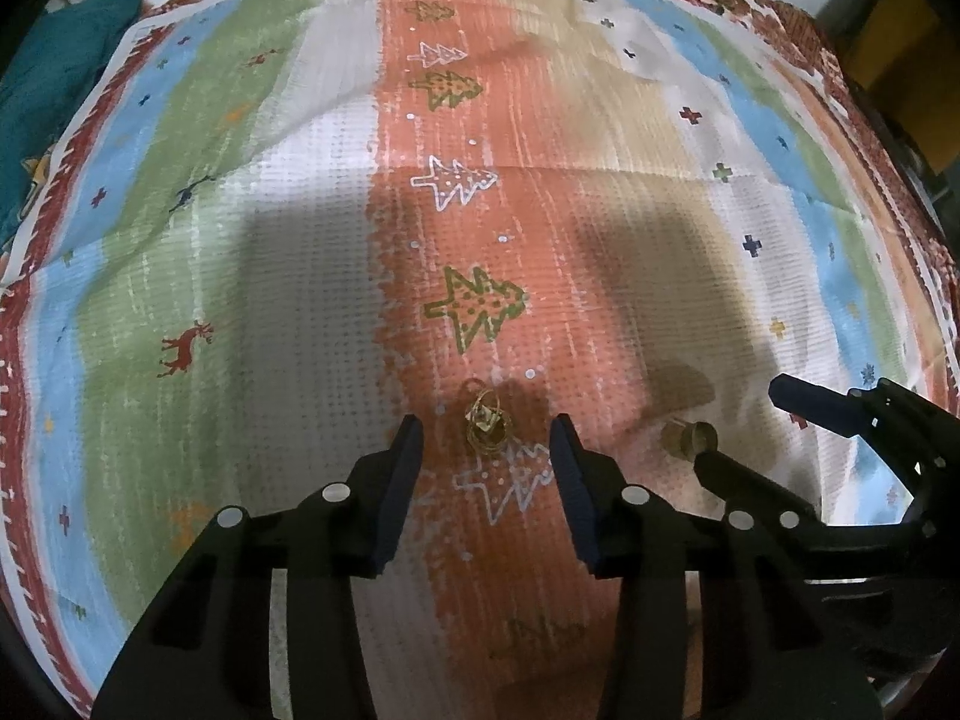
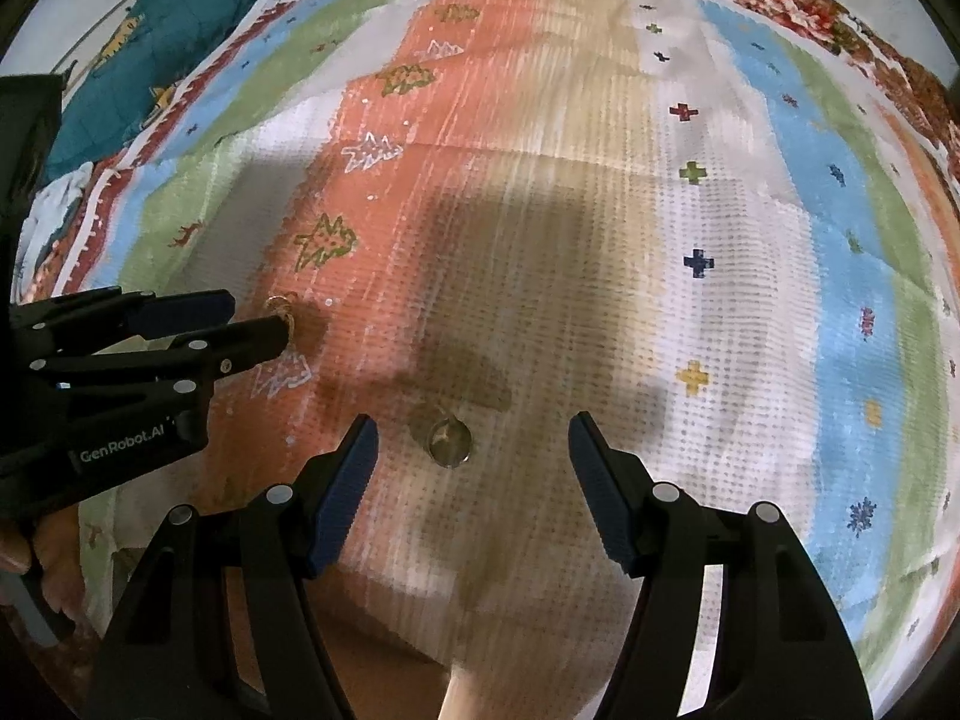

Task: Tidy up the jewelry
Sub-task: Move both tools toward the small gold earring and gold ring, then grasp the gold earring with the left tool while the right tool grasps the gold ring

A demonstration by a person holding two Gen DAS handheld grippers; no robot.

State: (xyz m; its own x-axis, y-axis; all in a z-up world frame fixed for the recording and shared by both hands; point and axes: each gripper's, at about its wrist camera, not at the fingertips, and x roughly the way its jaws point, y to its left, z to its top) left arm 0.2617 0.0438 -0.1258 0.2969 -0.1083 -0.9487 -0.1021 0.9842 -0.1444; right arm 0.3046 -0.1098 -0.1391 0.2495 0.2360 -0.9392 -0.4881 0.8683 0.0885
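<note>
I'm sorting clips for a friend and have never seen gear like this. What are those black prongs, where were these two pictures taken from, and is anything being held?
No robot here: a person holds a two-finger claw in each hand, with a wide-angle camera on each looking down along its fingers. One picture is from the left claw, the other from the right claw; each also catches the other claw at its edge. Below lies a striped cloth printed with trees and reindeer. A small tangle of gold jewelry lies between the left claw's open fingers, not yet gripped. A small gold ring-like piece lies between the right claw's open fingers. Nothing is held.
</note>
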